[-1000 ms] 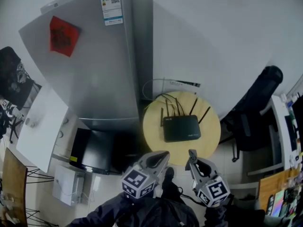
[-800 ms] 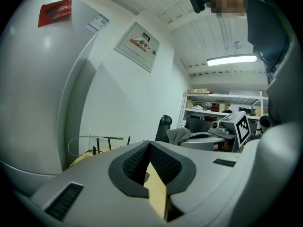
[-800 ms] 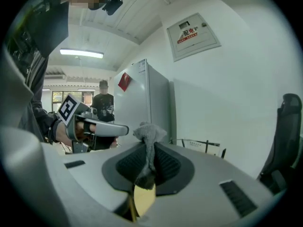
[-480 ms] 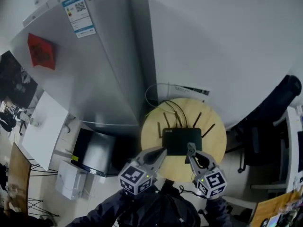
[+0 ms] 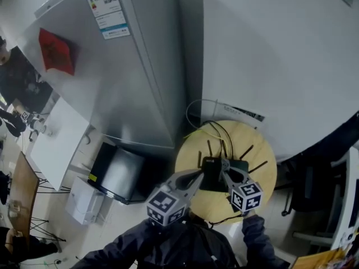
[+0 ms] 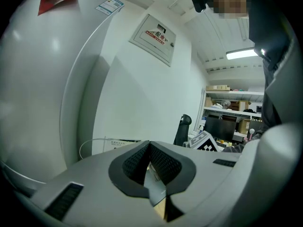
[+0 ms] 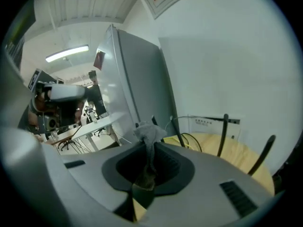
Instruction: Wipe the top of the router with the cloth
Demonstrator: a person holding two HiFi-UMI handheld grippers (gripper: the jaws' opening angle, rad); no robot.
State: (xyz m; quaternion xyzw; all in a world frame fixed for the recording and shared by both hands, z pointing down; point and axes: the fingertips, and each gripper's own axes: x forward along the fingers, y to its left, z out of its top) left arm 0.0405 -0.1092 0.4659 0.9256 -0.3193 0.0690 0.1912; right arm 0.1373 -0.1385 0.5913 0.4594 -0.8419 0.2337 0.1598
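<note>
Right gripper clamps cloth at near edge of router; left gripper closed, apparently empty.

fridge door: blue-white label with QR code, print too tiny to read | red sticker up there too, dark marks, unreadable | wall panel: red lettering, can't make it out tbh

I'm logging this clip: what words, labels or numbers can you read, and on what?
None is legible.
Blue-and-white sticker on the fridge: too small.
Red paper on the fridge: blurred.
Wall panel, red print: blurred.
</note>
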